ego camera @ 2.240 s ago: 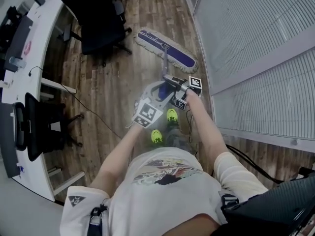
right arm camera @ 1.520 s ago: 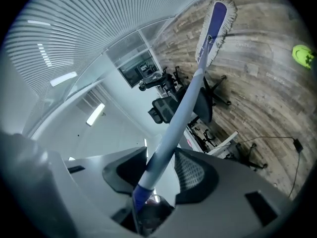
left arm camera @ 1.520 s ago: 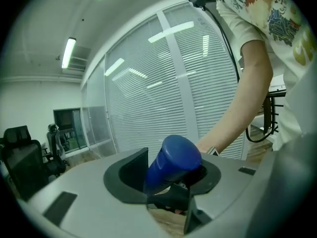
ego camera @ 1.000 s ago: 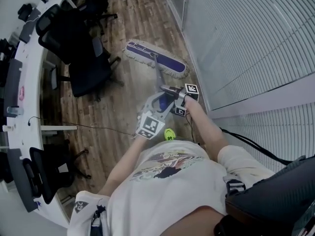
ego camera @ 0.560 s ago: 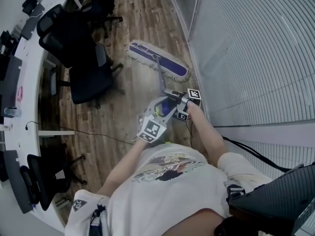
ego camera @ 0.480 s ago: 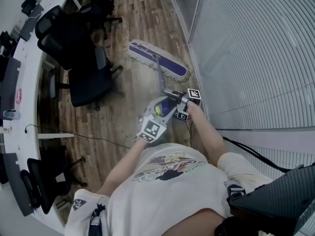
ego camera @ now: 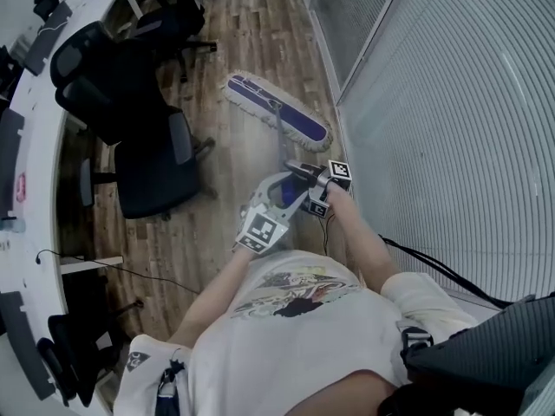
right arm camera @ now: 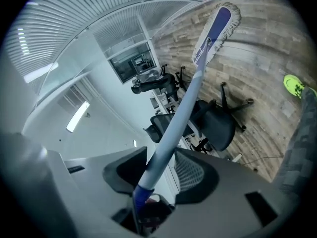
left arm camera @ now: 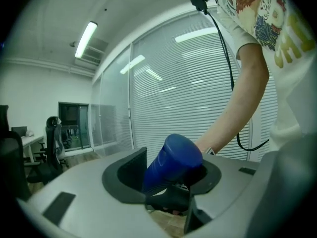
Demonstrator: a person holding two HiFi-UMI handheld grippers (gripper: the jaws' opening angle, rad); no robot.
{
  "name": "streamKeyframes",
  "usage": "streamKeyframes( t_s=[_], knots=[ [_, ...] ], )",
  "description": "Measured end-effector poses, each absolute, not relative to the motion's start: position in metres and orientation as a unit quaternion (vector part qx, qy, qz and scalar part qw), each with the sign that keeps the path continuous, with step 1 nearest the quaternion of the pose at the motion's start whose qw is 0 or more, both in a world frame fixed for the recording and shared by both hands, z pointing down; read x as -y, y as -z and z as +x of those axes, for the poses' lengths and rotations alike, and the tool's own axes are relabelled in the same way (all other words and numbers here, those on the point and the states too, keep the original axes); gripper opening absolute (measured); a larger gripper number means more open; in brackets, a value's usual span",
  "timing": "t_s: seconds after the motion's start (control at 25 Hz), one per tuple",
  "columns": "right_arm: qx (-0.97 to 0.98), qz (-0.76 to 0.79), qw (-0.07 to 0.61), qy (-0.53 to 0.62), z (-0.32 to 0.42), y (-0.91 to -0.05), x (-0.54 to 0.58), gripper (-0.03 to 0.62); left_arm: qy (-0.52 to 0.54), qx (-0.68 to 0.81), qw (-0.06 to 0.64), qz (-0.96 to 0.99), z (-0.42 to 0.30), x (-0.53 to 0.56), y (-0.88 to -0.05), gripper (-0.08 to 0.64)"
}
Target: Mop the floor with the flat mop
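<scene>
Well, in the head view the left gripper (ego camera: 279, 193) and right gripper (ego camera: 299, 170) both hold the mop stick (ego camera: 282, 141). Its mop head (ego camera: 277, 111) lies on the floor (ego camera: 230, 159) ahead of the jaws. Left gripper view: jaws clamp the blue end (left arm camera: 172, 163), probably to steer. Right gripper view: jaws clamp the stick lower down, probably to push.

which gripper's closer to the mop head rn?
Right. The right gripper clamps the mop handle further down the pole, toward the mop head. The left gripper clamps the handle's blue top end, behind the right one and farther from the head.
</scene>
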State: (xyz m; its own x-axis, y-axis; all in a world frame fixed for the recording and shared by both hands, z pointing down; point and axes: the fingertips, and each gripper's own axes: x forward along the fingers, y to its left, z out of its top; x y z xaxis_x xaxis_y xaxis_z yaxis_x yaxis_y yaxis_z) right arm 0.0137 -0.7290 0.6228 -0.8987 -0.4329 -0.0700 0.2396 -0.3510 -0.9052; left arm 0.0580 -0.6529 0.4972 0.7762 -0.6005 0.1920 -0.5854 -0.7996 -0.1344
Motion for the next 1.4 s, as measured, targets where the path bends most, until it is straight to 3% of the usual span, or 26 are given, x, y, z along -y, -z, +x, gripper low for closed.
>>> streamKeyframes(
  t_s=[0.68, 1.2, 1.4],
  knots=[
    [-0.531, -0.123, 0.21, 0.812, -0.006, -0.623, 0.889, 0.17, 0.109, -0.326, 0.028, -0.939, 0.035, 0.813, -0.501, 0.175],
    [-0.607, -0.069, 0.146, 0.778, -0.017, -0.612, 0.872, 0.198, 0.159, -0.324, 0.043, -0.932, 0.028, 0.794, -0.499, 0.17],
    [-0.596, -0.06, 0.188, 0.779, -0.012, -0.613, 0.857, 0.201, 0.156, -0.325, 0.041, -0.932, 0.033, 0.778, -0.5, 0.17]
  ],
)
